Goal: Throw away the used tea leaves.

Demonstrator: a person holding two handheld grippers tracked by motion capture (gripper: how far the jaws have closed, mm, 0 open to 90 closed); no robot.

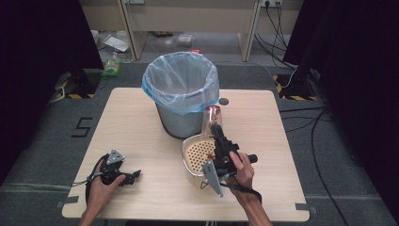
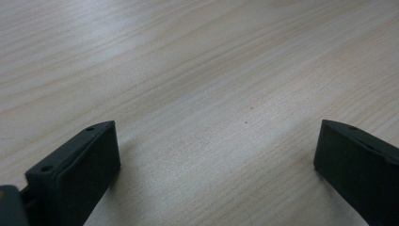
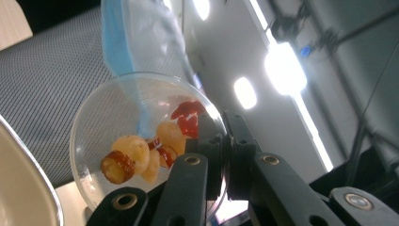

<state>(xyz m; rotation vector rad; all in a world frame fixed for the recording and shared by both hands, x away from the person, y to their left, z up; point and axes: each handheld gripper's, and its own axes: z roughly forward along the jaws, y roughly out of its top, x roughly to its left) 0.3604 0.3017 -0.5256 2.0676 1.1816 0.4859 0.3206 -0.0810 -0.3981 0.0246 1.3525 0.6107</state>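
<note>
A clear glass point(image 1: 212, 117) of fruit pieces point(image 3: 141, 157) is being clamped at its rim by the right gripper point(image 1: 217, 133), lifted upright between the bin point(image 1: 181, 89) and colander point(image 1: 197, 153), mouth upward. The left gripper point(image 1: 134, 175) is being rested wide open on the table point(image 1: 141, 117), gripping nothing.

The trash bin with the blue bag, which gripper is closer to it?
Right. The right gripper holds a clear cup up beside the trash bin, close to its wall. The left gripper rests open near the table's front left edge.

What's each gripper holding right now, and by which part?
The right gripper clamps the rim of a clear glass bowl holding fruit pieces. The left gripper is open, holding nothing.
</note>
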